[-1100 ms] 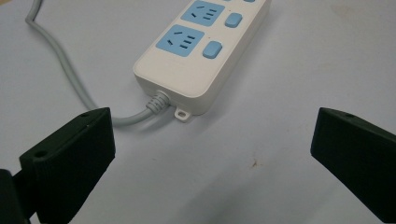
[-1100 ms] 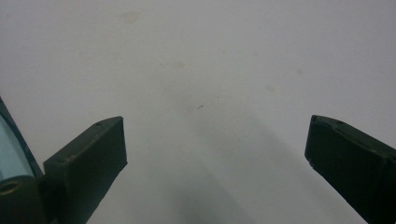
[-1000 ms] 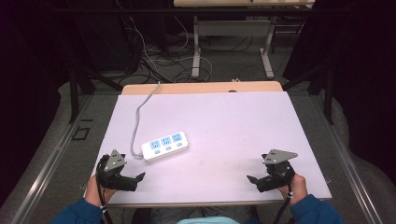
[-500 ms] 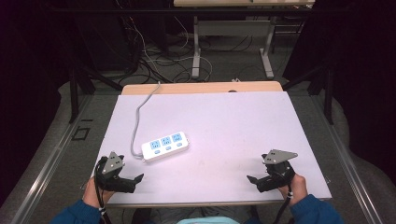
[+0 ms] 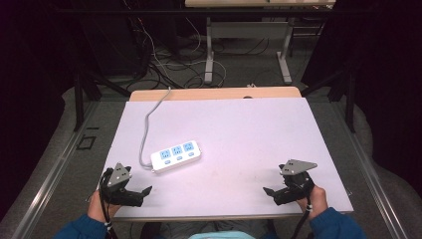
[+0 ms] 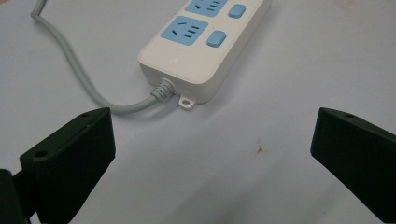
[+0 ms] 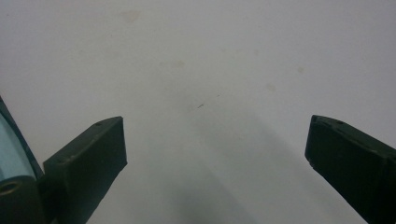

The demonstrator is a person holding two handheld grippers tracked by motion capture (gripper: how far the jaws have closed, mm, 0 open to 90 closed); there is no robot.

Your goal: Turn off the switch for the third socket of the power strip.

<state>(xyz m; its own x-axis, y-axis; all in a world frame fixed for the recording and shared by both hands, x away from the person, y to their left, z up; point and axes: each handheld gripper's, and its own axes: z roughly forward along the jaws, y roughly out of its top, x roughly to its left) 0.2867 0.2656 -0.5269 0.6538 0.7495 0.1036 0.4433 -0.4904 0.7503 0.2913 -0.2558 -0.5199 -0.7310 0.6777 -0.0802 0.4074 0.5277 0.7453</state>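
Table [image 5: 249, 124]: white top, wide bare surface across centre and right; the near edge runs just behind both hands. Power strip [image 5: 176, 156] lies flat left of centre, well in from every edge; its long axis runs near-left to far-right, sockets up. Grey cord [image 5: 147, 124] leaves its near-left end and curves to the far edge. Left gripper [image 5: 142, 193] at near-left corner, fingers apart, aimed at strip's cord end, not touching. Right gripper [image 5: 268, 193] at near right, fingers apart over bare table
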